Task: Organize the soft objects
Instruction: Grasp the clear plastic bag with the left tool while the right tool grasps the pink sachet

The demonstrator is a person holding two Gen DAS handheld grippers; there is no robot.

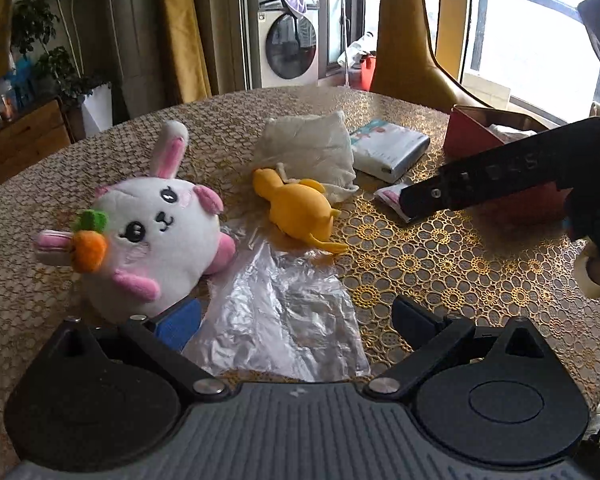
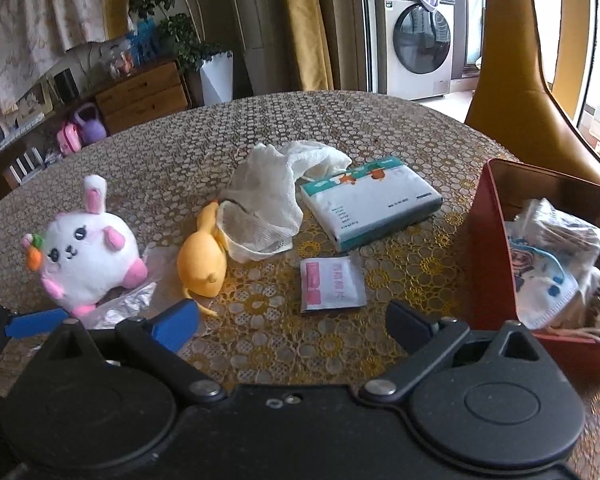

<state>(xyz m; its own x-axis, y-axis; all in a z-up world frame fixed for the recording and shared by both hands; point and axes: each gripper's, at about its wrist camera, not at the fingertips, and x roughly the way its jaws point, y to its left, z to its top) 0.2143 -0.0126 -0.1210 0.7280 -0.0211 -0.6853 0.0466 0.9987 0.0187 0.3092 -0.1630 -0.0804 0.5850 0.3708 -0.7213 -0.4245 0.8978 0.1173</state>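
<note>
Both the left gripper [image 1: 296, 320] and right gripper [image 2: 292, 320] are held spread over bare mid-bench [image 2: 400, 292]; the red box's [image 2: 496, 248] packed interior is shown only rightward.

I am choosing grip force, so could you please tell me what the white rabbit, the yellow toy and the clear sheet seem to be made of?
White rabbit: plush fabric, fuzzy matte nap.
Yellow toy: probably soft rubber or foam, smooth and matte.
Clear sheet: thin plastic film, wrinkled, with glossy highlights.

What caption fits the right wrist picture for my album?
Open right gripper hovers over a table with bunny plush, yellow toy, tissue pack and red box.
</note>
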